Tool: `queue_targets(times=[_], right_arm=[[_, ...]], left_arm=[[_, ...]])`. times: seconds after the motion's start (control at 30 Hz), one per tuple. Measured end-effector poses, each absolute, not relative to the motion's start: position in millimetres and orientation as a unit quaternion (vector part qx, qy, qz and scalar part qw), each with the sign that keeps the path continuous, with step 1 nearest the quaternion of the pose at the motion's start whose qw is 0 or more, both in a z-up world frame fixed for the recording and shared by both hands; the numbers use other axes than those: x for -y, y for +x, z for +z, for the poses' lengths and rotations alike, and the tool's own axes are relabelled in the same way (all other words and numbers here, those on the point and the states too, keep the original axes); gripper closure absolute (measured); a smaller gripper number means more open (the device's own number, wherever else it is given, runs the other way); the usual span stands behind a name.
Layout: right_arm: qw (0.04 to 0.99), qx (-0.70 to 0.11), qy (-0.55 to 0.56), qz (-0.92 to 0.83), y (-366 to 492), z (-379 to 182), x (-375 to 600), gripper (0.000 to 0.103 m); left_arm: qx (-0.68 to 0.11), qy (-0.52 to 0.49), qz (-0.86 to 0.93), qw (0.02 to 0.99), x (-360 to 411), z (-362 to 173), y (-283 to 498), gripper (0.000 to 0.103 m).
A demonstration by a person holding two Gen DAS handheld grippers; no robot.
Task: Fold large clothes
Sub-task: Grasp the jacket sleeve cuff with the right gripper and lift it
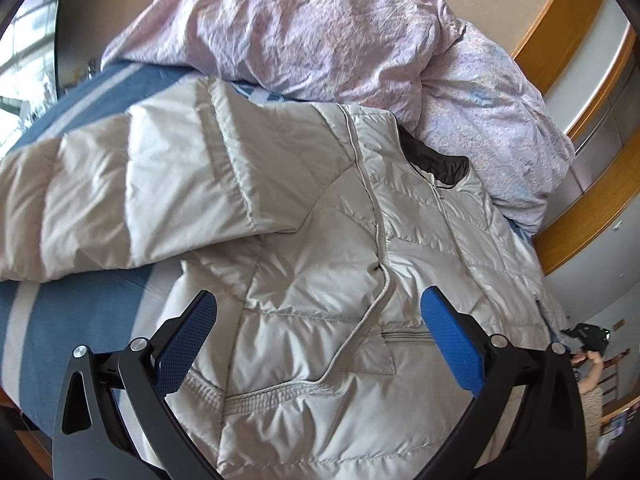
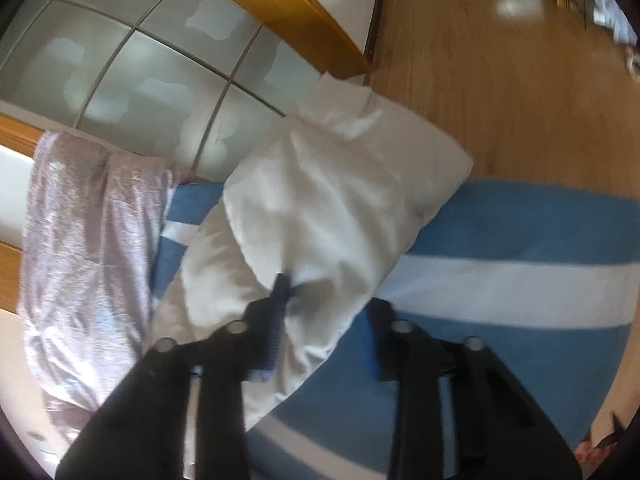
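Left wrist: jacket (image 1: 360,240) flat, collar (image 1: 436,164) pointing away.

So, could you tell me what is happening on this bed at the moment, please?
A person with a gripper in each hand is folding a pale puffer jacket spread on a blue striped bed. The left gripper hangs open over the jacket's hem, touching nothing. The right gripper appears to have closed on a fold of the jacket's sleeve, though that view is blurred. A pink duvet lies bunched beyond the collar.
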State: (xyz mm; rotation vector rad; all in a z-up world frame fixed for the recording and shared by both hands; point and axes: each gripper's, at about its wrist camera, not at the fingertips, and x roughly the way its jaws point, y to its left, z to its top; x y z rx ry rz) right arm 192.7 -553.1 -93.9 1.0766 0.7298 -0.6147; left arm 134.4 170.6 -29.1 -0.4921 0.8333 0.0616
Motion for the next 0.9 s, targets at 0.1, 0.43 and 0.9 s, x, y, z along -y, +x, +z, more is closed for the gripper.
queue_targets(times=[0.1, 0.43, 0.9], right_arm=[[0.782, -0.332, 0.434, -0.299, 201, -74, 544, 0.09], [0.916, -0.26, 0.194, -0.237, 247, 47, 430, 0.094], [0.953, -0.286, 0.029, 0.1, 278, 60, 170, 0.095]], left_arm=[[-0.399, -0.242, 0.031, 0.884, -173, -31, 138, 0.001], [-0.383, -0.25, 0.038, 0.889, -185, -33, 132, 0.001], [-0.333, -0.244, 0.083, 0.907, -208, -22, 113, 0.001]])
